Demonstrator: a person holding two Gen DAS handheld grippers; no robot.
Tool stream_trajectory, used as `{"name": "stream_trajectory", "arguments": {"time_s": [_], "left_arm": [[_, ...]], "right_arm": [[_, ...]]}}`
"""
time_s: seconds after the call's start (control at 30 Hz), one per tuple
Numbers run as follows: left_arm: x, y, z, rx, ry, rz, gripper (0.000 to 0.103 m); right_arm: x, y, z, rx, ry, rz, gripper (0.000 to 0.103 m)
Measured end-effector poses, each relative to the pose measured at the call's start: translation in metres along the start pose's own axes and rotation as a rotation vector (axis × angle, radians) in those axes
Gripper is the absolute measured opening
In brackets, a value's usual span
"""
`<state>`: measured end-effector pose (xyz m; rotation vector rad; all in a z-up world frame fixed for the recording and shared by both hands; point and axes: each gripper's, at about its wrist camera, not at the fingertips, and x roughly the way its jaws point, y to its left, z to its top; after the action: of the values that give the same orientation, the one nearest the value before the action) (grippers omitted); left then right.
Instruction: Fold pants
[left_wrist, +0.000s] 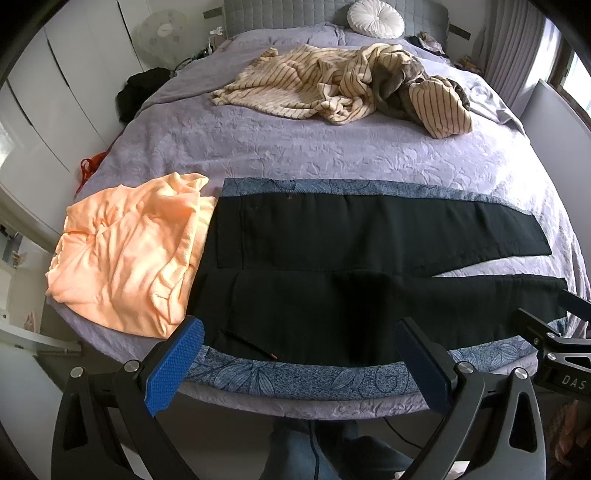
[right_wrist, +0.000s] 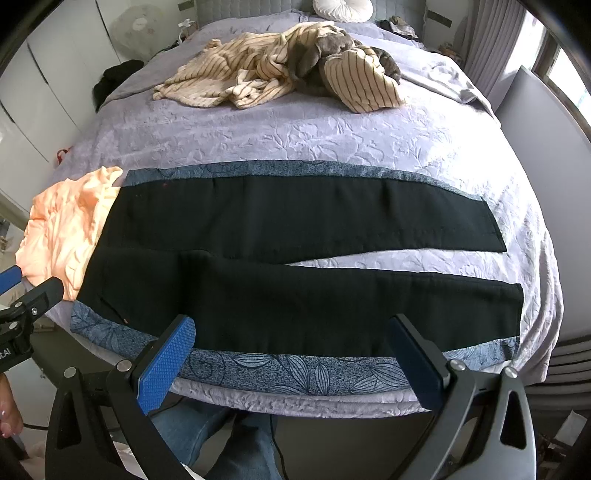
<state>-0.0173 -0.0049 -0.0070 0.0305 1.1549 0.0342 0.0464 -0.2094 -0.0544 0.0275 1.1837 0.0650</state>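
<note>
Two grippers are ours, and both stand with fingers spread wide and nothing between them. The left gripper (left_wrist: 303, 363) hovers just off the near edge of the bed, its blue-padded fingers (left_wrist: 175, 365) framing the waist end of the pants; the right gripper (right_wrist: 295, 360) hovers beside it, framing the near leg.

We see one pair of black pants (right_wrist: 288, 266) lying flat across the foot of the bed, waist to our left, the two legs running right and parting into a narrow V near the hems. A back pocket outline shows near the waist. Under them lies one blue leaf-patterned cloth (right_wrist: 295, 373), showing as a band along the near and far sides.

Touching the waistband on the left we count one crumpled peach garment (left_wrist: 125, 254). Farther up the lilac bedspread (left_wrist: 295, 147) lies one heap of cream striped and grey clothing (left_wrist: 343, 85), well apart from the pants, and one round white cushion (left_wrist: 375, 16) rests against the headboard.
</note>
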Motion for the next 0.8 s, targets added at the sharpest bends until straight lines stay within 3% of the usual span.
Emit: {"name": "stream_trajectory", "arguments": {"time_s": [0.47, 0.6, 0.8], "left_arm": [[0.006, -0.004, -0.003, 0.008, 0.014, 0.000, 0.103], [0.008, -0.004, -0.004, 0.004, 0.023, 0.009, 0.103], [0.015, 0.000, -0.006, 0.000, 0.051, 0.012, 0.103]], "right_arm": [[0.007, -0.004, -0.005, 0.016, -0.023, 0.013, 0.103], [0.005, -0.005, 0.000, 0.055, -0.100, 0.130, 0.103], [0.011, -0.008, 0.000, 0.054, -0.046, 0.093, 0.103]]}}
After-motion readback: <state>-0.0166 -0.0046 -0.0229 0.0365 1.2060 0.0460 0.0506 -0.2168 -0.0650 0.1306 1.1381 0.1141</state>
